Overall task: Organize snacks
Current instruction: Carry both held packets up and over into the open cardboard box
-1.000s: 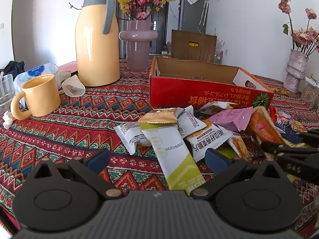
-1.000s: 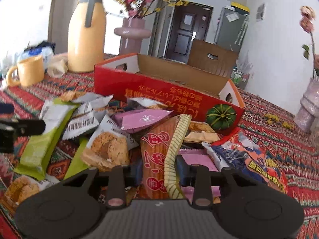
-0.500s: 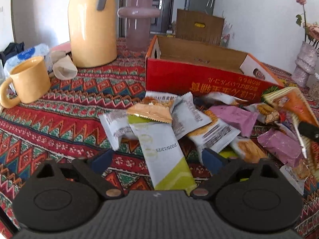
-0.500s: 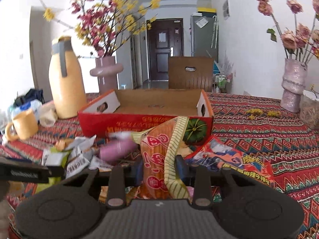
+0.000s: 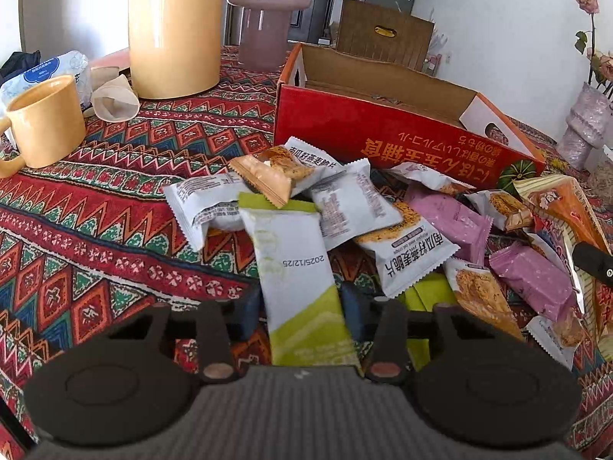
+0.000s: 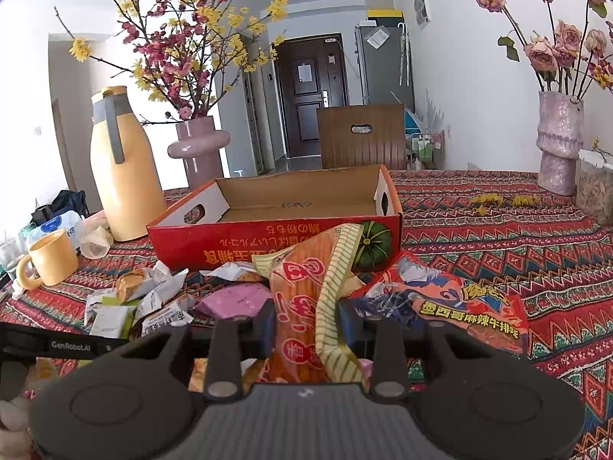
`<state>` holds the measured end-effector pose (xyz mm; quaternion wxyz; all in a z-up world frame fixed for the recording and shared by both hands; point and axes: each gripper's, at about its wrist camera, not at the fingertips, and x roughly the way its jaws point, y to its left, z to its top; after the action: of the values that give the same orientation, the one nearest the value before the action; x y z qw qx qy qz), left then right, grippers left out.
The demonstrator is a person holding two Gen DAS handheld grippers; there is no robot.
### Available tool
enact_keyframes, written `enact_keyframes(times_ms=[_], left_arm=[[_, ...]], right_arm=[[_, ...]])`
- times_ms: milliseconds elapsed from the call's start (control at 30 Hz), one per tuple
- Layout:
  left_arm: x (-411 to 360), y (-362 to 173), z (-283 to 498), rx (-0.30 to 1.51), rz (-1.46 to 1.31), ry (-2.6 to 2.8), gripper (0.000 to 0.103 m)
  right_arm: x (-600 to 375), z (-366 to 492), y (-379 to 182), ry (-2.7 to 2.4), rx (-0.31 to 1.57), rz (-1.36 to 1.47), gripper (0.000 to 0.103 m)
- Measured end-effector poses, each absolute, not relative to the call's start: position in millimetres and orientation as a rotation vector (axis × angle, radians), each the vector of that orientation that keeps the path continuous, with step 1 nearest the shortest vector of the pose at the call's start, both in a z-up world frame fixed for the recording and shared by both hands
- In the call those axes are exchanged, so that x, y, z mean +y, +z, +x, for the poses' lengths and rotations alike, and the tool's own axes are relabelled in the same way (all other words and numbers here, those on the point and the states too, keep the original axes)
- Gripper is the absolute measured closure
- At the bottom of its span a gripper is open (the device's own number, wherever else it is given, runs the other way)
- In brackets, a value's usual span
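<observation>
Two grippers are seen over a heap of snacks on the patterned cloth (image 5: 95, 207), just in front of the red box (image 6: 268, 239). The left gripper (image 5: 302, 310) has just been closing, and its jaws seem pressed on the green-and-white pack (image 5: 295, 276), which lies at the heap's near edge. The orange pack (image 6: 302, 306) is held upright in the narrow jaws of the right gripper (image 6: 306, 326).

white-green packet (image 5: 295, 268) flat beside mixed snack pile (image 5: 440, 230); orange striped packet (image 6: 306, 306) upright
</observation>
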<state>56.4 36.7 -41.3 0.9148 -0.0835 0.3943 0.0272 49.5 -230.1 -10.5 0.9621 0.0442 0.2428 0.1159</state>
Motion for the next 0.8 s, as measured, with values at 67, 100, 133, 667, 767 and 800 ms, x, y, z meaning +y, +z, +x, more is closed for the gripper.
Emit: enact_keyframes(times_ms=[67,100,133,667,767,800], left_arm=[[37,-40,55,0.806,-0.172,0.058,0.063],[38,-39,55,0.804,-0.173,0.060,0.063],[39,-38,54,0.801,-0.174,0.058,0.063],[36,2,34,0.668,-0.120,0.032,0.063],[35,13,34,0.639,-0.114,0.026,0.063],[35,16,34,0.630,-0.110,0.024,0.063]], right_arm=[[-231,48,-10,0.235,0.490,0.091,0.071],[-231,47,-10,0.235,0.490,0.093,0.071],[-231,47,-10,0.234,0.488,0.095,0.071],[-234,39,-2,0.240,0.455,0.120,0.071],[-234,41,3,0.240,0.442,0.123,0.071],[-235,41,4,0.240,0.438,0.124,0.071]])
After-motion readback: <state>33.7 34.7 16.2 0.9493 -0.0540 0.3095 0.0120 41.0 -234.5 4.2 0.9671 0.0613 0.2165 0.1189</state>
